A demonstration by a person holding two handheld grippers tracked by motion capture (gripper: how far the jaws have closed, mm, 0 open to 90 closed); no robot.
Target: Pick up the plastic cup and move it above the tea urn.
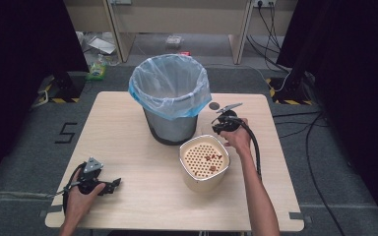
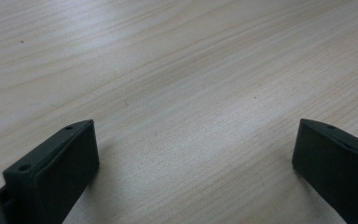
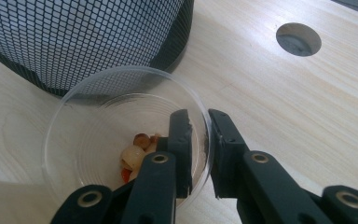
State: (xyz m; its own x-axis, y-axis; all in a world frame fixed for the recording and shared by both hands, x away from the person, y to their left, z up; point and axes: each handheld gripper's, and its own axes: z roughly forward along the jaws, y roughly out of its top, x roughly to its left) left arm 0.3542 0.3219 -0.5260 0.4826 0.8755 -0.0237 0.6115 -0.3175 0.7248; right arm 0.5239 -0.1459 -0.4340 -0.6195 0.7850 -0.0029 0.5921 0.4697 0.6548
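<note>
Here, the right gripper (image 3: 199, 140) clamps the rim of a clear plastic cup (image 3: 93, 121).
One jaw sits inside the wall, the other outside; no earlier frame applies. The cup stands on the wooden table (image 1: 128, 128) just beside the mesh waste bin (image 3: 88, 42) and holds food scraps (image 3: 137, 151). The left gripper (image 2: 193, 154) rests on bare tabletop, jaws spread wide and empty, well apart from the perforated white container (image 1: 204, 164).
</note>
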